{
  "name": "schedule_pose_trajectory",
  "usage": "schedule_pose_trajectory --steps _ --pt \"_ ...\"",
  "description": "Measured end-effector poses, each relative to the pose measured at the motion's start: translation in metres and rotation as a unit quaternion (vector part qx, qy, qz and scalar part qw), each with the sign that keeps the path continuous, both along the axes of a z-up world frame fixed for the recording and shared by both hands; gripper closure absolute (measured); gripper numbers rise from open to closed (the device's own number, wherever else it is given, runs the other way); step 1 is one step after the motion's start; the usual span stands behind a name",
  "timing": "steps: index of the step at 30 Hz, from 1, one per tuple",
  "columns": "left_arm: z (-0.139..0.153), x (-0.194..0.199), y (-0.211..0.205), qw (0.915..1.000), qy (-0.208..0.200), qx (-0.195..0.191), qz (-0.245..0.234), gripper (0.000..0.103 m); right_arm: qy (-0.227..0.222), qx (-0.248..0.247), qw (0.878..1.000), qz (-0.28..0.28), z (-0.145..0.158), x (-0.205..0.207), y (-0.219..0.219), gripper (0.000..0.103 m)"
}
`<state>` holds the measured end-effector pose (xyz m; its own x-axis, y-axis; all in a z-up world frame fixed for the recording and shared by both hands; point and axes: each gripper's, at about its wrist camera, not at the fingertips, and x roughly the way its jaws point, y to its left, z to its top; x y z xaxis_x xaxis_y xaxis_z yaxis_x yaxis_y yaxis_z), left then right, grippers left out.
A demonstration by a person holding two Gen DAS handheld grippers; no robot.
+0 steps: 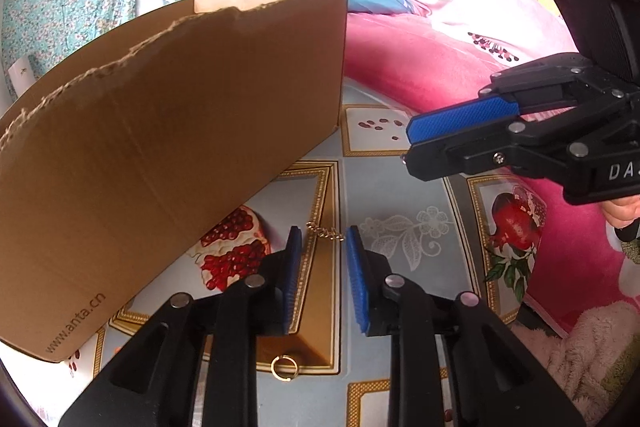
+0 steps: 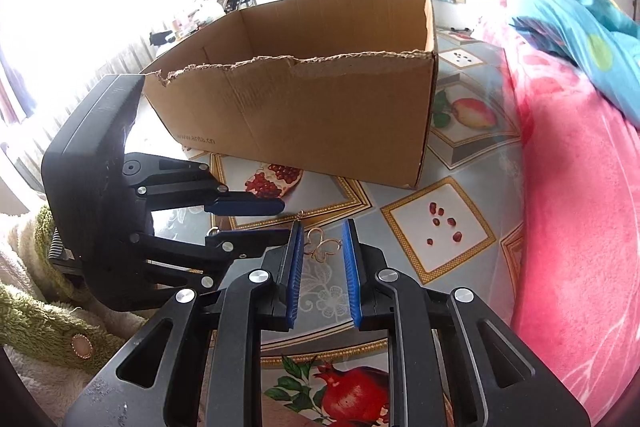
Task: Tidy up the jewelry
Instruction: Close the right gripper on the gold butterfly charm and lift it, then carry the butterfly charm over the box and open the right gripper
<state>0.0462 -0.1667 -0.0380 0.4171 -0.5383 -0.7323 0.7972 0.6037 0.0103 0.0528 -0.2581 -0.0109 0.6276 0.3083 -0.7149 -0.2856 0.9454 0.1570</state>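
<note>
Two tongs over a tabletop [image 2: 404, 195] with a fruit-print cover; open cardboard box [image 2: 304, 115] sits behind them.

Left tongs [image 1: 322, 239]: blue pads apart, nothing pressed between them. A short gold chain piece [image 1: 325, 231] lies on the tabletop right at the tip line, between the two pads, its long axis running across the gap from one pad to the other. A gold ring [image 1: 284, 367] lies flat on the tabletop further back, under the left tongs' body, untouched.

Right tongs [image 2: 322, 239]: pads apart too, with a gold looped, butterfly-like ornament [image 2: 320, 243] between the tips. It touches or nearly touches both pads; whether it is actually pinched or just resting on the tabletop can't be told.

The two tongs come in at roughly right angles, tips near each other. The box is just beyond both, and the left tongs are nearer its wall.

Judgement: each tongs is nearer its own piece; the likely next step is close, lift, and carry over the torn box rim. The thin chain may slip.
</note>
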Motion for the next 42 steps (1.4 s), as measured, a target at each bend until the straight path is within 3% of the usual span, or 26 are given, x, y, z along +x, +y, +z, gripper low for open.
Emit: schedule_pose_trajectory --steps 5,9,14,22,28,33,36,42 --pt "-0.002 0.002 -0.012 0.9997 -0.013 0.020 -0.008 0.082 -0.001 0.014 1.000 -0.009 -0.003 0.003 -0.004 0.086" --pt "-0.003 0.005 -0.013 0.9996 -0.015 0.023 -0.005 0.098 -0.002 0.027 1.000 -0.015 -0.005 0.005 -0.008 0.086" --pt "-0.001 0.009 -0.007 0.9998 -0.006 0.015 0.008 0.100 -0.006 0.038 0.999 -0.021 -0.004 0.005 -0.010 0.086" --pt "0.031 0.007 0.026 0.9985 0.000 -0.046 0.029 0.100 -0.030 0.047 0.998 -0.028 0.019 0.002 -0.011 0.086" --pt "0.091 0.005 0.058 0.9919 -0.024 -0.118 0.040 0.100 -0.088 0.068 0.994 -0.008 0.065 0.005 -0.005 0.086" --pt "0.136 0.034 0.081 0.9825 -0.028 -0.171 0.069 0.101 -0.126 0.085 0.988 0.014 0.101 0.032 0.005 0.086" --pt "0.138 0.060 0.083 0.9834 -0.017 -0.151 0.100 0.101 -0.109 0.078 0.991 0.018 0.105 0.064 0.013 0.086" --pt "0.099 0.117 0.077 0.9786 0.096 -0.113 0.143 0.101 -0.014 0.067 0.998 0.010 0.080 0.132 0.020 0.086"
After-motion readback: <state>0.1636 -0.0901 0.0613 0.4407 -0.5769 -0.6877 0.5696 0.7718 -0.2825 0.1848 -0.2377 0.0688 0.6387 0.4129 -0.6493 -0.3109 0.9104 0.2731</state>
